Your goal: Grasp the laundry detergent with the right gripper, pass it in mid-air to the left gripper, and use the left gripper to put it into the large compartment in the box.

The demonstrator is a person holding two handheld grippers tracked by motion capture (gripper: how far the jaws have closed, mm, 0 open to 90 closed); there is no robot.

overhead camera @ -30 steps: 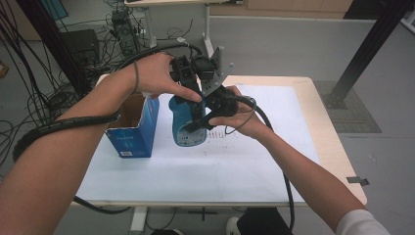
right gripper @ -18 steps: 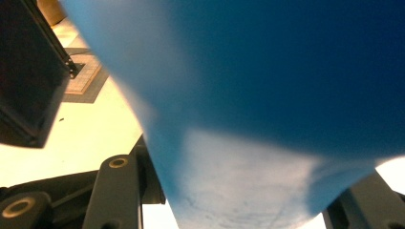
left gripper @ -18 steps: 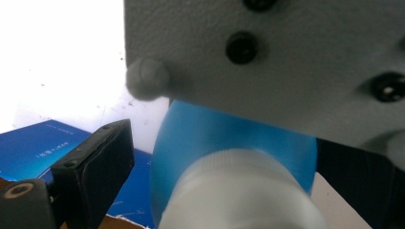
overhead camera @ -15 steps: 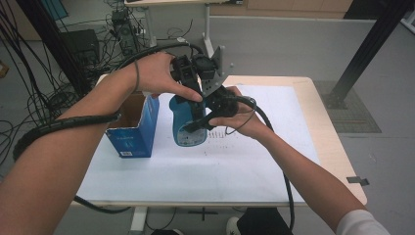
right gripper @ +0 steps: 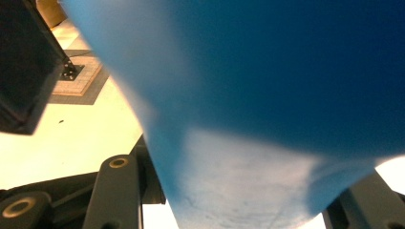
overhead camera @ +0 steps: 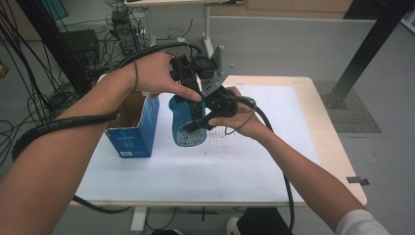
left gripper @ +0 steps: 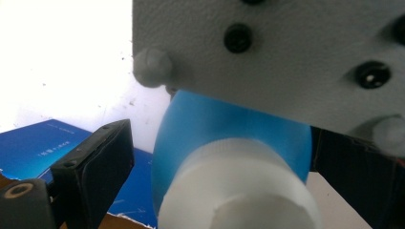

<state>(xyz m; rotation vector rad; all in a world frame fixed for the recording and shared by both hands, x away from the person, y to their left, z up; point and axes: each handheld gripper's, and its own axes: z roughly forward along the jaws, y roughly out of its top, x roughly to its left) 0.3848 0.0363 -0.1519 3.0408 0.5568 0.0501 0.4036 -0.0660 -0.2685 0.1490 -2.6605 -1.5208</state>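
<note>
A blue bottle (overhead camera: pixel 184 133) with a white cap (left gripper: pixel 239 186) is held tilted above the white sheet, just right of the open blue box (overhead camera: pixel 131 131). My right gripper (overhead camera: pixel 196 123) comes in from the right and is shut on the bottle's body (right gripper: pixel 286 71), which spans the gap between both jaws. My left gripper (overhead camera: pixel 185 96) reaches down from above at the cap end. In the left gripper view its jaws stand on either side of the cap with a gap at the left pad (left gripper: pixel 98 164), so it is open. The right gripper's grey plate (left gripper: pixel 286 47) hides the bottle's lower part there.
The table (overhead camera: pixel 313 147) is covered by a white paper sheet (overhead camera: pixel 235 171). The blue box's side (left gripper: pixel 28 148) lies just beyond the left jaw. Cables and a dark stand crowd the floor at the far left; a black post rises at the far right.
</note>
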